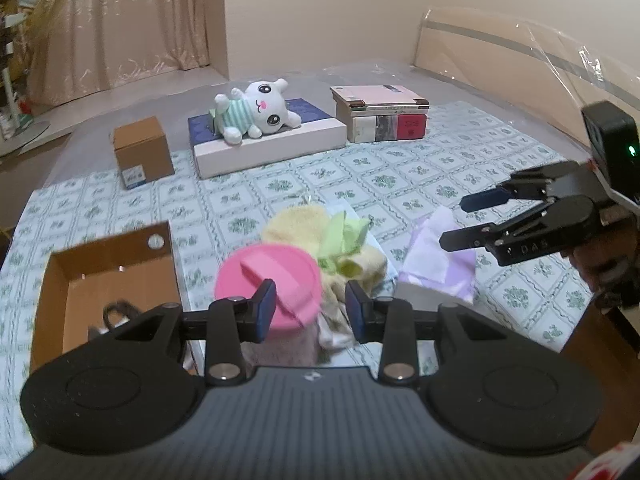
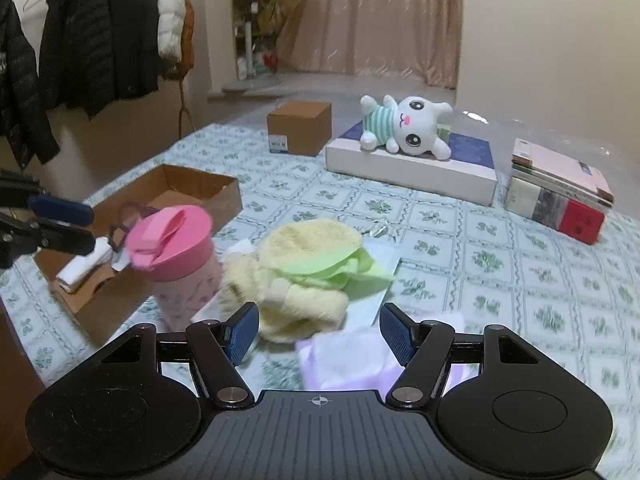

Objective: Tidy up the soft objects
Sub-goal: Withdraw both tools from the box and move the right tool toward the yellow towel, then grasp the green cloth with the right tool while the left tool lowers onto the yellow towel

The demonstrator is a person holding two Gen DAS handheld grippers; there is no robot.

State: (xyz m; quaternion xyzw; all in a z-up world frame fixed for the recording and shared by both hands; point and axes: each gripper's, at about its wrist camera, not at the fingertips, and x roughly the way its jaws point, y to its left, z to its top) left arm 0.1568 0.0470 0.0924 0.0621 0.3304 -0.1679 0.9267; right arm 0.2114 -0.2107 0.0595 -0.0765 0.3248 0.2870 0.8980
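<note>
A crumpled yellow fleece garment [image 2: 304, 276] with a light green lining lies in a heap just right of the pink cup [image 2: 176, 252]. A white plush toy [image 2: 404, 126] in a striped shirt lies on its side well beyond the cup.

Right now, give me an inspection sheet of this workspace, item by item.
Surface: bed with green-patterned sheet.
Job's things: yellow plush with green cloth in the middle; white bunny plush lying on a flat blue-topped box; lilac cloth nearest the right gripper.
Clutter: pink-lidded cup; open cardboard tray holding small items; closed cardboard box; stacked books.
Grippers: left gripper and right gripper both open, holding nothing.
Cables: nothing seen.
Surroundings: curtain; hanging jackets; plastic-wrapped headboard.
</note>
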